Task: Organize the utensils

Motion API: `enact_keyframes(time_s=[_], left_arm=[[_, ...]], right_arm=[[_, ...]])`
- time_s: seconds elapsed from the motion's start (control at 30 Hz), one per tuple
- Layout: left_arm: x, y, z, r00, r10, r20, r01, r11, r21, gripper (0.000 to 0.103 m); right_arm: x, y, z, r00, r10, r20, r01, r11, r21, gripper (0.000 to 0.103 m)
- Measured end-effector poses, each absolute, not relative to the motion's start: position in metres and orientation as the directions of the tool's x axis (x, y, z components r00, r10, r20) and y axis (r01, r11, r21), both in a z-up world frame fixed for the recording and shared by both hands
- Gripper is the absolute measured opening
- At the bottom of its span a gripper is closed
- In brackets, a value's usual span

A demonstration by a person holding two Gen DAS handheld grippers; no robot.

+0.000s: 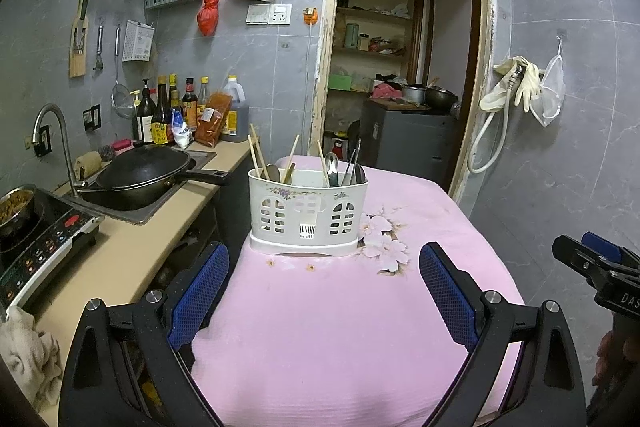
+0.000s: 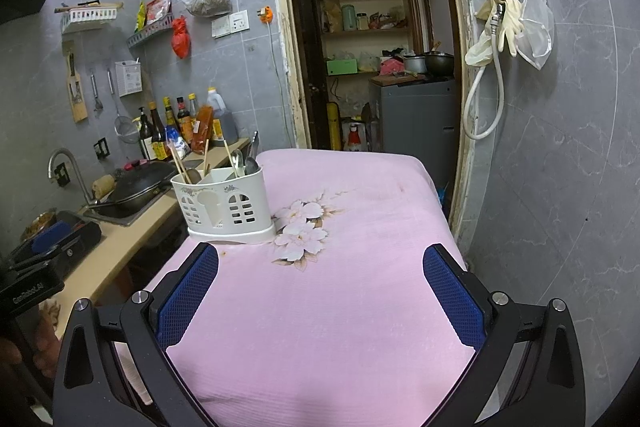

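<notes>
Both tools were spread wide and held nothing: the left tool [image 1: 324, 291] hovered over the near part of the pink-clothed worktop [image 1: 320, 327], the right tool [image 2: 320, 295] beside it. The white utensil holder [image 1: 308, 215] stood upright straight ahead of the left tool, but ahead and off to the left of the right one, so the left looked better lined up. Its chopsticks [image 1: 256, 151] and spoons [image 1: 332, 167] stuck up, handles leaning slightly.

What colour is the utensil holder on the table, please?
White, with a small floral print near the rim; the holder shows best in the left wrist view.
</notes>
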State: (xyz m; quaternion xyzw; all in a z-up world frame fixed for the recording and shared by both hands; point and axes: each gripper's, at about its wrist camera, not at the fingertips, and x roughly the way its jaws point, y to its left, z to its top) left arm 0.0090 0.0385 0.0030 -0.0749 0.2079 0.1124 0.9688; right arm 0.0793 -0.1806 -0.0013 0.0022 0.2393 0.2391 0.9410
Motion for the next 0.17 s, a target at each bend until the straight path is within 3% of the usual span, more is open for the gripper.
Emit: enact_keyframes(time_s=[0.17], left_arm=[[0.0086, 0.0375, 0.0024, 0.887, 0.188, -0.421, -0.25, 0.964, -0.096, 0.093]], right_arm=[[0.0831, -0.1811, -0.0028, 0.768, 0.449, -0.457, -0.447, 0.886, 0.12, 0.103]])
